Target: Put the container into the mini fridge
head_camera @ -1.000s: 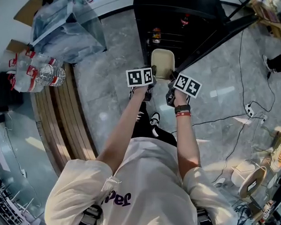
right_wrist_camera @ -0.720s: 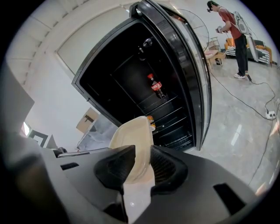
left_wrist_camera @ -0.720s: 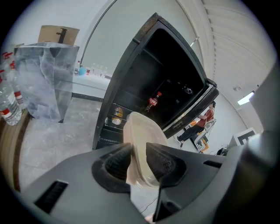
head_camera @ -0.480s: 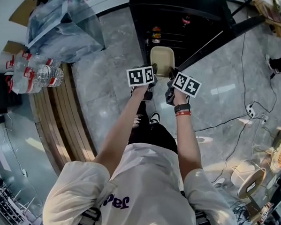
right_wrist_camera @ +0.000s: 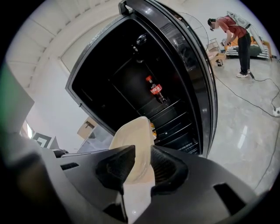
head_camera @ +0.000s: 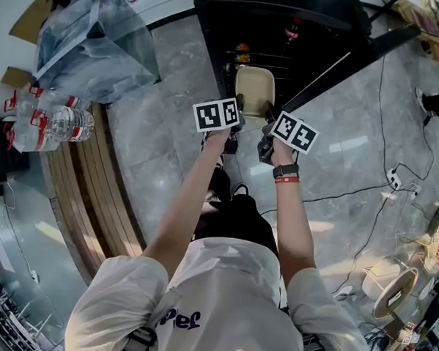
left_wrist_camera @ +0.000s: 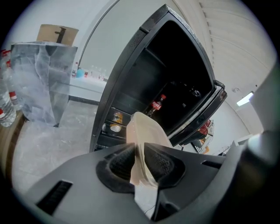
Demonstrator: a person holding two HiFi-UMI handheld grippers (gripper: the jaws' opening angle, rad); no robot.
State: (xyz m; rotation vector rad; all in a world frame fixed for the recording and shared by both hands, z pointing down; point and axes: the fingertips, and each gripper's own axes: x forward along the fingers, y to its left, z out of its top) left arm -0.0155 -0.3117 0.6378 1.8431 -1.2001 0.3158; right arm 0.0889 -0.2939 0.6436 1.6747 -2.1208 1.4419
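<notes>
A beige lidded container (head_camera: 255, 91) is held out in front of the open black mini fridge (head_camera: 286, 24), at its lower wire shelves. My left gripper (head_camera: 240, 108) grips its left rim and my right gripper (head_camera: 269, 116) its right rim. In the left gripper view the container (left_wrist_camera: 146, 131) stands edge-on between the ribbed pads of the left gripper (left_wrist_camera: 139, 159); these jaws have just been closing and the pads press on it. The right gripper (right_wrist_camera: 142, 168) is likewise shut on the container (right_wrist_camera: 133, 133). The fridge interior (right_wrist_camera: 131, 70) is dark.
A cola bottle (right_wrist_camera: 154, 89) stands on an upper fridge shelf, and small jars (head_camera: 243, 53) sit lower down. The fridge door (head_camera: 343, 53) swings open to the right. A clear plastic bag (head_camera: 101, 47), packed water bottles (head_camera: 53, 122) and a wooden bench (head_camera: 94, 179) are on the left. Cables (head_camera: 381, 179) cross the floor. A person (right_wrist_camera: 232, 35) bends over far off.
Both grippers have carried the container a little further toward the fridge opening and lower. The person's body has shifted forward with them.
</notes>
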